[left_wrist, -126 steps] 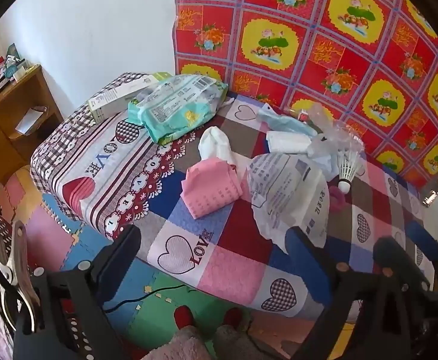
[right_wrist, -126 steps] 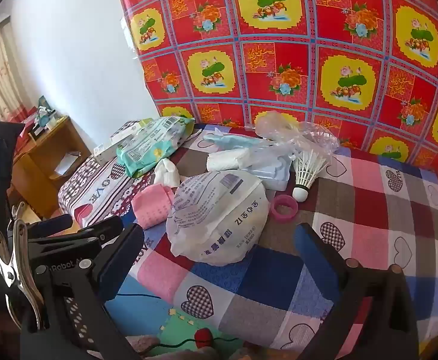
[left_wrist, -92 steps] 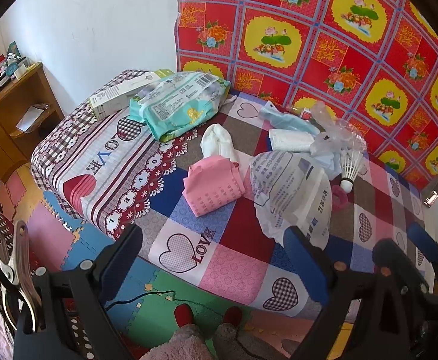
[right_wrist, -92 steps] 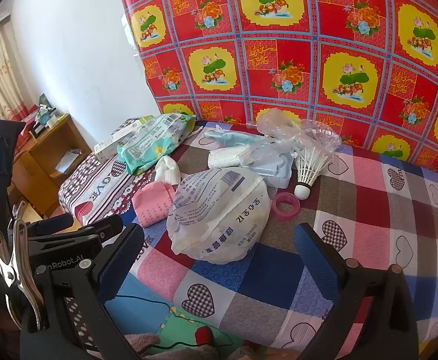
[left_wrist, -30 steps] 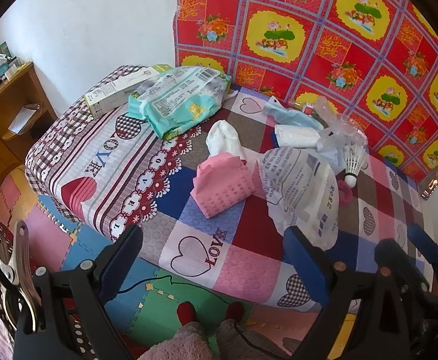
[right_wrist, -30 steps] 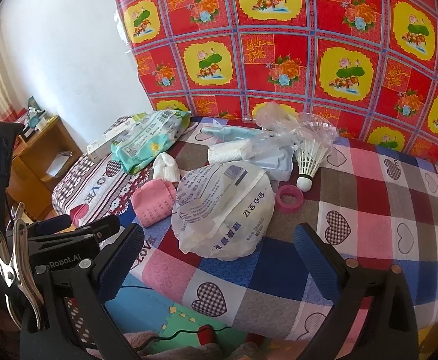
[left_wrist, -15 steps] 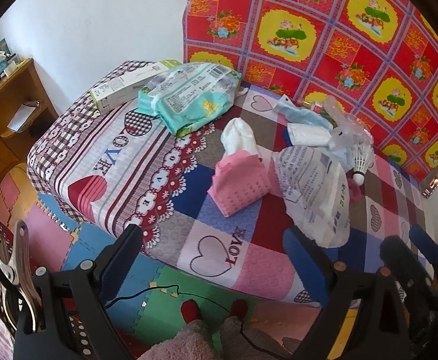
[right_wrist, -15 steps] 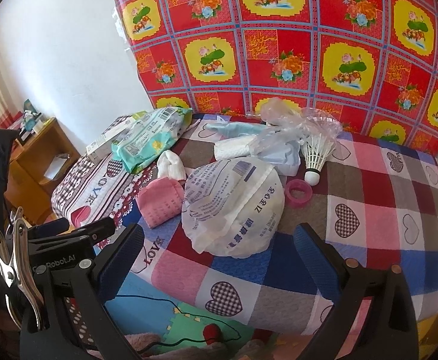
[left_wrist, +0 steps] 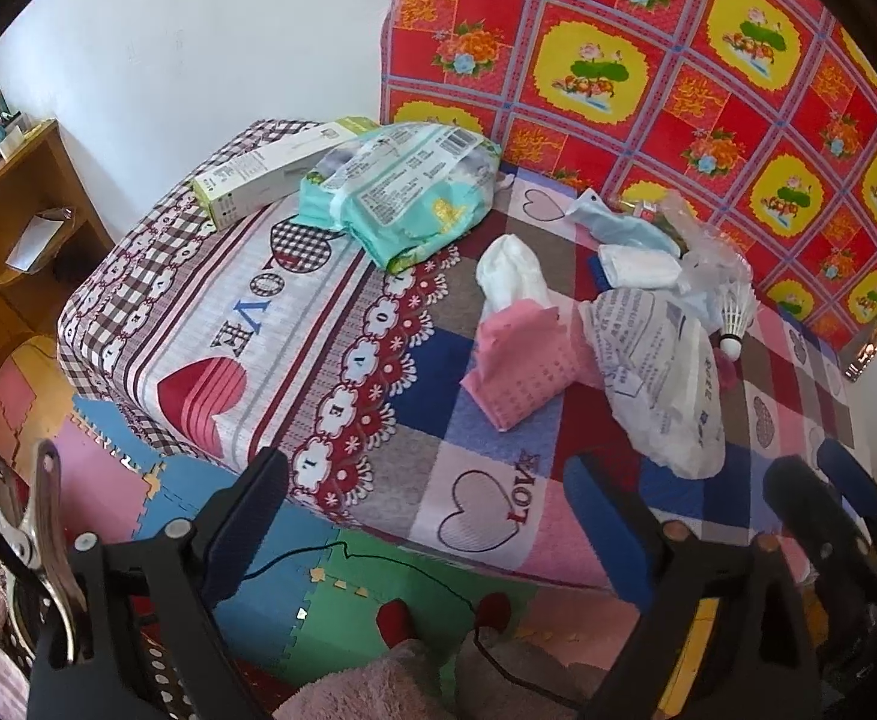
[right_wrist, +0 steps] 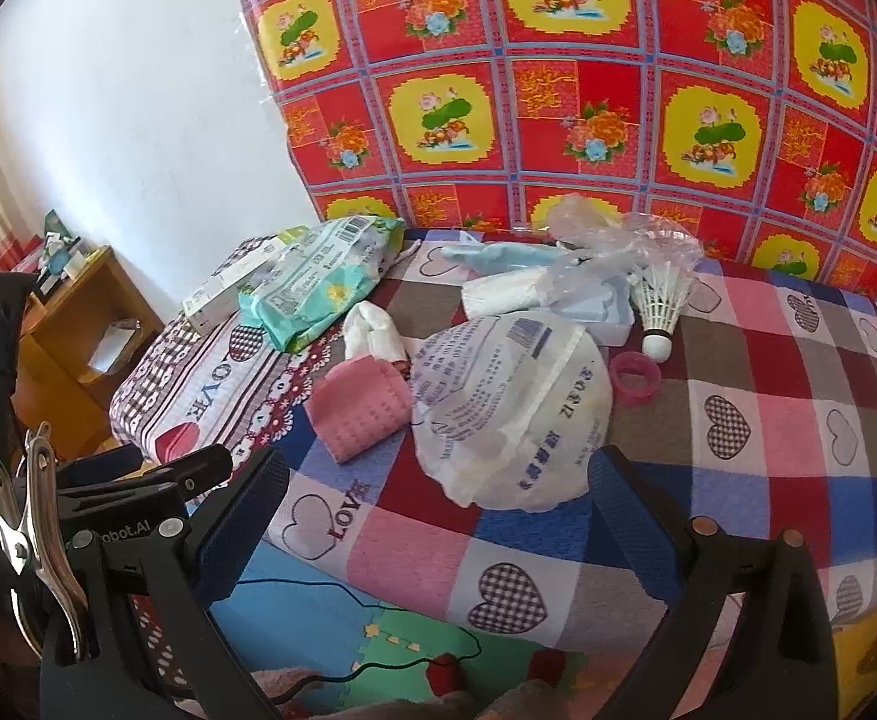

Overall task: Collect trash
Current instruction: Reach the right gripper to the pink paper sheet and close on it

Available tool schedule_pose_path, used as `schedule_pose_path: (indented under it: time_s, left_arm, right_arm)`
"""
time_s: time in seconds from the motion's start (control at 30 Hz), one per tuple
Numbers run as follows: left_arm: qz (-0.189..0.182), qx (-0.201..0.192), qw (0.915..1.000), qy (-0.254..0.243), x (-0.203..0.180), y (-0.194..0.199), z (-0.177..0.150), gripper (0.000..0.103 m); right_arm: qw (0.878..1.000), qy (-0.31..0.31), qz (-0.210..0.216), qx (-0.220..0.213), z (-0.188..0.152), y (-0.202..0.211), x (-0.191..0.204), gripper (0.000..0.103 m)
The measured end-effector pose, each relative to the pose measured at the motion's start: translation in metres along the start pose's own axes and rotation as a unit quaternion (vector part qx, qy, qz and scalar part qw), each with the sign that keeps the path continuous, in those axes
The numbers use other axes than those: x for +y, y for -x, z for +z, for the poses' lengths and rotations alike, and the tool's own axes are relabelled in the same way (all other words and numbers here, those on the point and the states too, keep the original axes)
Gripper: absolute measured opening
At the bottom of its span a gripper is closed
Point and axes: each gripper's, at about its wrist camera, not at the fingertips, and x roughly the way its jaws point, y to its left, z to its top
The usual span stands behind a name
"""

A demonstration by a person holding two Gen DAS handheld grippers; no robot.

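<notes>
The crumpled white printed plastic bag (right_wrist: 513, 414) was seen at twelve o'clock of the wide-spread, empty right tool (right_wrist: 438, 504), nearer than the equally wide left tool (left_wrist: 426, 510).

1. We take the white printed bag (right_wrist: 513, 414) on the patchwork cloth (right_wrist: 798, 408) as our landmark.
2. Touching its left edge lies a pink cloth (right_wrist: 361, 408), with a white wad (right_wrist: 372, 324) just behind that.
3. Just right of the bag sits a pink ring (right_wrist: 636, 381), and behind the ring a shuttlecock (right_wrist: 661, 306).
4. Well behind-left lies a teal packet (right_wrist: 318, 282).
5. In front of the bag, our right gripper (right_wrist: 438, 510) hangs above the cloth's edge, jaws wide apart and empty.
</notes>
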Motion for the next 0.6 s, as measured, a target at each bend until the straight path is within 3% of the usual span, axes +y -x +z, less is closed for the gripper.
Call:
schedule_pose_path:
  time_s: [0.6]
  left_arm:
    - [0.005,0.0,0.9999,0.01,0.023,0.001,-0.001,0.094]
  right_arm:
    - [0.999,0.034,0.031,0.021,0.003,-0.022,0.031,0.1]
